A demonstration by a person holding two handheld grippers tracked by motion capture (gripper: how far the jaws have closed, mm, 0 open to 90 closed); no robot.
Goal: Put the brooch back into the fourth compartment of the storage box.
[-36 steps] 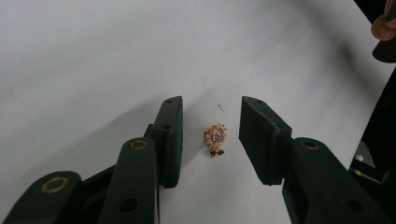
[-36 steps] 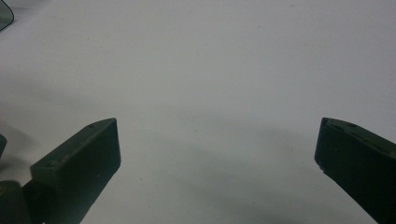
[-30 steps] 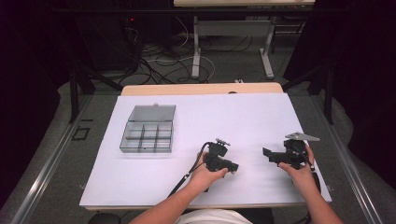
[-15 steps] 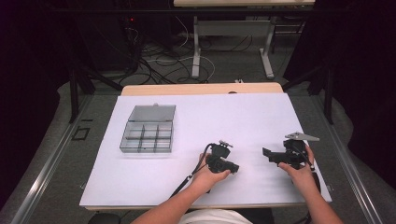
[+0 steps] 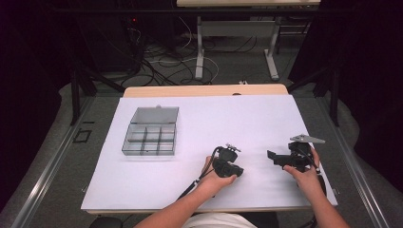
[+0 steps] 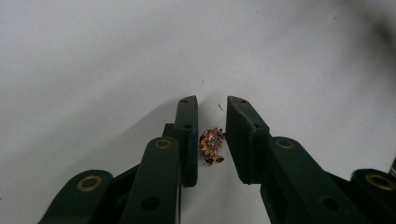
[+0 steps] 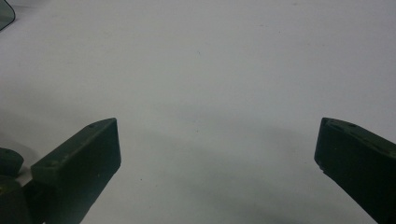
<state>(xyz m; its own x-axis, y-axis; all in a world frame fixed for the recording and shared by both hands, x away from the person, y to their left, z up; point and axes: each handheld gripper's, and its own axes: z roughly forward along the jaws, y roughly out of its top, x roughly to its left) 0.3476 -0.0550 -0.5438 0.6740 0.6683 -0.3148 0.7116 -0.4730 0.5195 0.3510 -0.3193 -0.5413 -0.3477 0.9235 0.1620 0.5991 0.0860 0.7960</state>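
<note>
High view: the left gripper (image 5: 234,167) sits low on the white bench (image 5: 237,118), near the middle of its near edge, and the right gripper (image 5: 275,157) sits toward the near right corner. The state of either pair of fingers is hard to make out here, and the small ornament is too small to tell. A clear compartment box (image 5: 151,134), lid raised, stands well apart toward the left edge.

Left gripper view: a small gold brooch (image 6: 212,145) with pale stones lies on the bench between the fingers (image 6: 187,140). The fingers have just been closing around it; the left one is just beside or touching it, and a narrow gap remains on the other side, so no pinch yet.

Right gripper view: the right fingers (image 7: 79,163) are spread wide over bare bench, with nothing between them. A corner of the box (image 7: 5,16) is cut off at the top left edge.
</note>
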